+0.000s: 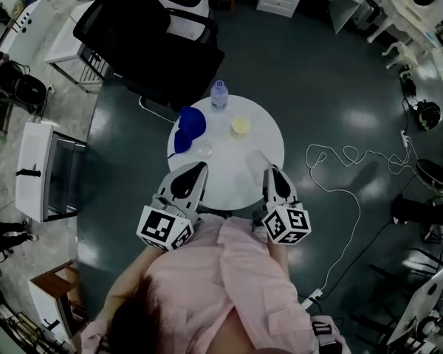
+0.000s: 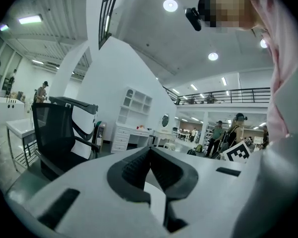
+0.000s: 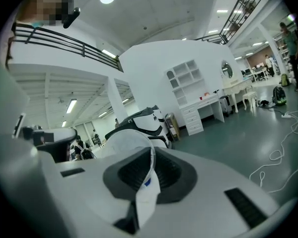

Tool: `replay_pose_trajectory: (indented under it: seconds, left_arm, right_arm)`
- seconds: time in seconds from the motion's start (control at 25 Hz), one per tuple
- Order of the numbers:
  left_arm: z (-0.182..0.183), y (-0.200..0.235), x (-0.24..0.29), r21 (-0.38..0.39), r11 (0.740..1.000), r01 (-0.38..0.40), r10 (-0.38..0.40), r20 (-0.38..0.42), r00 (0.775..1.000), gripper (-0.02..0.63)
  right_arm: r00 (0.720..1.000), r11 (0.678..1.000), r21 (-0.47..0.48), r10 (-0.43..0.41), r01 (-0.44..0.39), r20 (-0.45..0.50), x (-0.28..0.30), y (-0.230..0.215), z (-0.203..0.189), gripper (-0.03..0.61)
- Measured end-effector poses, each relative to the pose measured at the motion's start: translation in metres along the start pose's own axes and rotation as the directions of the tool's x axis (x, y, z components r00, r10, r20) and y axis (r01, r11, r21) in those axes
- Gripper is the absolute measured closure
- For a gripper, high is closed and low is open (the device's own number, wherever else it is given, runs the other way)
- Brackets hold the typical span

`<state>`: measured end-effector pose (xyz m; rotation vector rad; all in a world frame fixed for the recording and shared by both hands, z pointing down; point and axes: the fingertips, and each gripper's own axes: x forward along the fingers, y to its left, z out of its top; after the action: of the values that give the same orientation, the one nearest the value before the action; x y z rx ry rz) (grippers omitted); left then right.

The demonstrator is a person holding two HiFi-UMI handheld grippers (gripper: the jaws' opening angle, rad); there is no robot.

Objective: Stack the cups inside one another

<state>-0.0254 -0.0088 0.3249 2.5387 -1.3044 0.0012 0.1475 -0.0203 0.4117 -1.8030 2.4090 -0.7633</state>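
Observation:
A round white table [image 1: 229, 186] carries a yellow cup [image 1: 241, 126] and a small clear cup [image 1: 204, 151]. My right gripper [image 1: 269, 169] hangs over the table's right front, shut on the rim of a white paper cup [image 1: 255, 159]. In the right gripper view the pads pinch the wall of this white cup [image 3: 123, 143], which juts up and to the left of the right gripper [image 3: 151, 155]. My left gripper [image 1: 197, 167] hovers just in front of the clear cup. In the left gripper view the left gripper [image 2: 150, 152] has its fingertips together with nothing between them.
A blue cloth-like thing [image 1: 190, 127] and a water bottle [image 1: 219, 94] stand at the table's far left. A black office chair [image 1: 148, 35] is behind the table. A white cable [image 1: 347, 190] trails over the floor at the right, and a white cabinet [image 1: 48, 172] stands at the left.

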Motion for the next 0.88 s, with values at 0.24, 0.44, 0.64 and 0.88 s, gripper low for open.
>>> replay_pose_trajectory:
  seconds: [0.24, 0.44, 0.64, 0.88]
  left_arm:
    - [-0.005, -0.014, -0.001, 0.005, 1.0, -0.008, 0.008, 0.024, 1.0, 0.597]
    - [-0.017, -0.029, -0.004, -0.026, 1.0, -0.008, 0.008, 0.021, 1.0, 0.596]
    - [-0.027, -0.041, -0.004, -0.027, 1.0, 0.014, -0.014, 0.005, 1.0, 0.595]
    - [-0.029, -0.042, -0.002, -0.024, 0.999, 0.024, -0.024, 0.006, 1.0, 0.596]
  right_arm:
    - [1.0, 1.0, 0.002, 0.021, -0.021, 0.024, -0.015, -0.005, 0.003, 0.54]
    - [0.999, 1.0, 0.008, 0.023, -0.023, 0.027, -0.026, -0.013, -0.002, 0.54]
    - [0.999, 1.0, 0.014, 0.016, -0.017, 0.028, -0.034, -0.02, -0.005, 0.54]
    - [0.999, 1.0, 0.012, 0.011, -0.011, 0.038, -0.036, -0.021, -0.005, 0.54]
